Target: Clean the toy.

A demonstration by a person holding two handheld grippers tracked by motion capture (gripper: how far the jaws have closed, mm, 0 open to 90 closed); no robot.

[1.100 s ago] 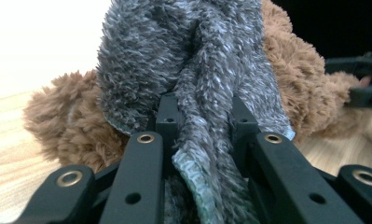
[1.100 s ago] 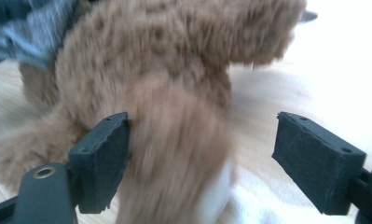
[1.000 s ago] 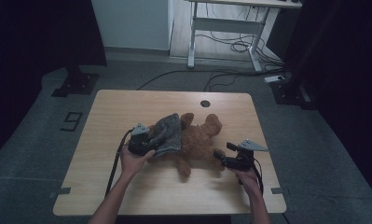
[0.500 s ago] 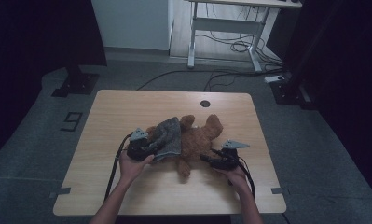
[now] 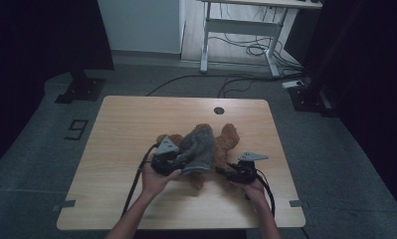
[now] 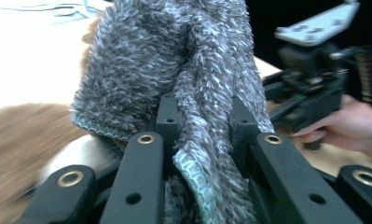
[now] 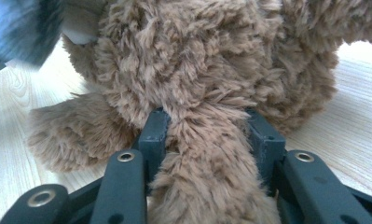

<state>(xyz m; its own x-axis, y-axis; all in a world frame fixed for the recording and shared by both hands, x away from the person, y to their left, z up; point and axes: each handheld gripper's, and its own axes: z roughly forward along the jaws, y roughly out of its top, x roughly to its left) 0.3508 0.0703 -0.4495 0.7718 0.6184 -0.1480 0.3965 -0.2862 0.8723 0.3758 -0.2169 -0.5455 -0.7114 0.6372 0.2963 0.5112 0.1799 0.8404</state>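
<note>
A brown teddy bear point(image 5: 229, 137) lies mid-table, partly under a grey fuzzy cloth point(image 5: 198, 149). My left gripper point(image 5: 178, 158) is shut on the cloth's edge; in the left gripper view the fabric point(image 6: 174, 70) is bunched between the jaws of that gripper point(image 6: 204, 109). My right gripper point(image 5: 221, 171) sits at the bear's near right side. Its jaws have just been closing and now press on a furry limb point(image 7: 207, 154) of the bear point(image 7: 211, 56); the gripper point(image 7: 207, 123) is shut on it. The cloth hides the bear's head.
The wooden table point(image 5: 136, 124) has a round cable hole point(image 5: 218, 110) near its far edge. A white desk frame point(image 5: 236, 30) and floor cables stand beyond the table. Each gripper's cable trails toward the near edge.
The left gripper carried the grey cloth to the right, over the bear. The right gripper moved left to the bear and closed its jaws on a limb.
</note>
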